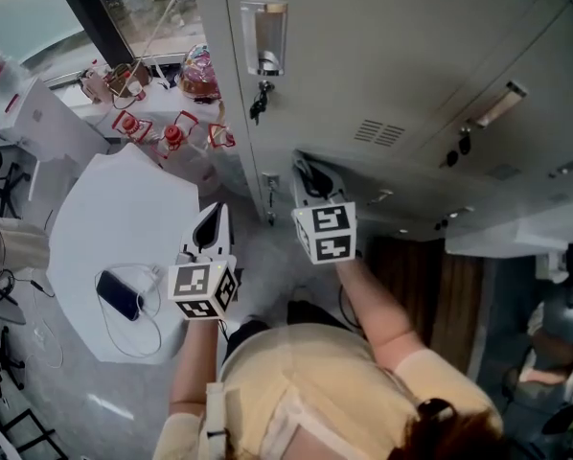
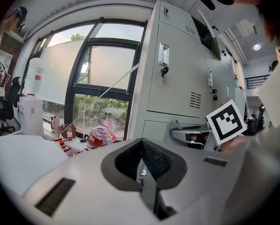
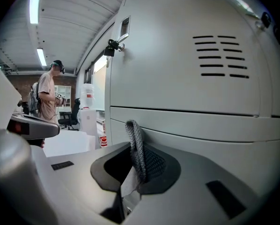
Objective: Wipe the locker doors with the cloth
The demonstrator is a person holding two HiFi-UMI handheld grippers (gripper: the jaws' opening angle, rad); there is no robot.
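Grey metal lockers (image 1: pixel 382 56) fill the upper right of the head view; one door has a handle plate (image 1: pixel 265 38) with keys (image 1: pixel 259 102) hanging under it. My right gripper (image 1: pixel 310 178) is held close to a lower locker door (image 3: pixel 191 78) with vent slots (image 3: pixel 219 55). It is shut on a grey knitted cloth (image 3: pixel 136 146), a fold of which sticks up between the jaws. My left gripper (image 1: pixel 210 228) hangs lower left, away from the lockers. Its jaws (image 2: pixel 147 172) meet with nothing in them. The right gripper's marker cube (image 2: pixel 226 121) shows in the left gripper view.
A white table (image 1: pixel 124 209) stands at the left with a dark phone (image 1: pixel 120 295) and a cable on it. Red-and-white items and a colourful helmet (image 1: pixel 198 73) sit by the window (image 2: pixel 102 78). Another person (image 3: pixel 48 90) stands far off.
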